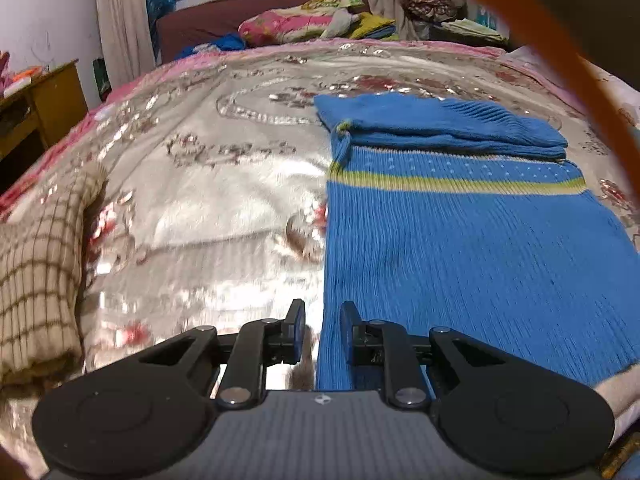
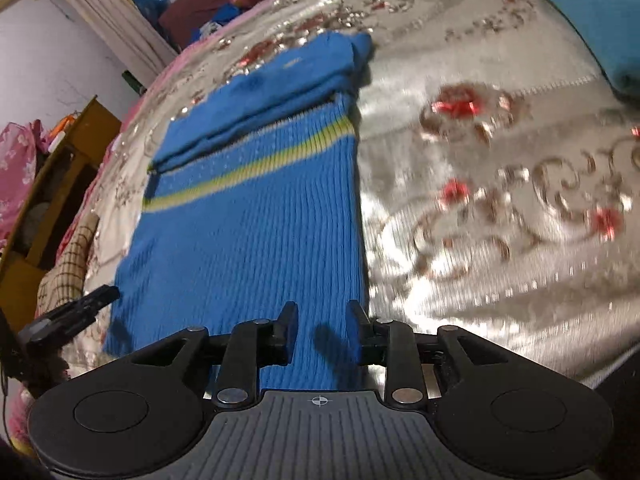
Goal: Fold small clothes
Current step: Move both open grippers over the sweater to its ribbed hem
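Observation:
A blue knit sweater (image 1: pixel 460 236) with a yellow-green stripe lies flat on the shiny floral bedspread (image 1: pixel 208 184), its sleeves folded across the far end. My left gripper (image 1: pixel 322 334) is open and empty over the sweater's near left edge. In the right wrist view the sweater (image 2: pixel 256 216) fills the left half. My right gripper (image 2: pixel 322 330) is open and empty over its near right edge. The left gripper (image 2: pixel 86 308) shows at the sweater's near left corner.
A checked cloth (image 1: pixel 36 280) lies at the bed's left edge. A teal folded garment (image 2: pixel 596 20) sits at the far right of the bedspread (image 2: pixel 500 200). A wooden desk (image 1: pixel 48 96) stands left. A second bed with piled bedding (image 1: pixel 296 24) is behind.

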`<state>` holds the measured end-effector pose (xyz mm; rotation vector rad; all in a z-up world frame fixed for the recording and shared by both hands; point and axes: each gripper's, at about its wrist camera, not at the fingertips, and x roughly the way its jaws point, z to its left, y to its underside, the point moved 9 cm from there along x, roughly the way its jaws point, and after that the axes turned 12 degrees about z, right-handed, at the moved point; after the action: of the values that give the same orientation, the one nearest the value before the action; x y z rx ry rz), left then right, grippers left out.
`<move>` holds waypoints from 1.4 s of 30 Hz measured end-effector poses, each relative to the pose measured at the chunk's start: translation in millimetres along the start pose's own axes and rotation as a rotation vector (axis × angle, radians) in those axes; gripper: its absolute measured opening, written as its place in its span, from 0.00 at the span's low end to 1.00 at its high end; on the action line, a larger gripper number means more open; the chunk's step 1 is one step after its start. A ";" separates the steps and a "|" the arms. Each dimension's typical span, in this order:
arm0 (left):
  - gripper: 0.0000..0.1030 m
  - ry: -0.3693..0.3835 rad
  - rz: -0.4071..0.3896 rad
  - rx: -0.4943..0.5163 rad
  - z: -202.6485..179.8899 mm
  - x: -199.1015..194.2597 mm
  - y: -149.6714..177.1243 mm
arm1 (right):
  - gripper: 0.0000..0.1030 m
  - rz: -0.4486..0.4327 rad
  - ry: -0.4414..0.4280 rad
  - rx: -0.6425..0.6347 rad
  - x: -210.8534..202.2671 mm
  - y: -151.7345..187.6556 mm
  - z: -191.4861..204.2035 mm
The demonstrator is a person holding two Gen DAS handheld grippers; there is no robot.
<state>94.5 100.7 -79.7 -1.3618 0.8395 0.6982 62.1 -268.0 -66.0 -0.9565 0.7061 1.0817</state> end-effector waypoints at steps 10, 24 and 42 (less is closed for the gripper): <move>0.25 0.076 0.038 -0.044 -1.7 -2.7 19.3 | 0.32 0.018 -0.027 0.005 0.7 19.3 -2.7; 0.33 0.077 0.050 -0.040 3.9 -2.2 19.1 | 0.32 0.022 -0.035 0.034 -0.6 25.5 -12.5; 0.36 0.232 0.076 -0.099 -2.9 -1.2 18.8 | 0.34 0.018 -0.171 0.104 6.4 24.1 -14.4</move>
<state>77.8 99.6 -88.9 -1.5264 1.0565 0.6554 41.2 -274.5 -84.7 -0.7601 0.6250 1.1175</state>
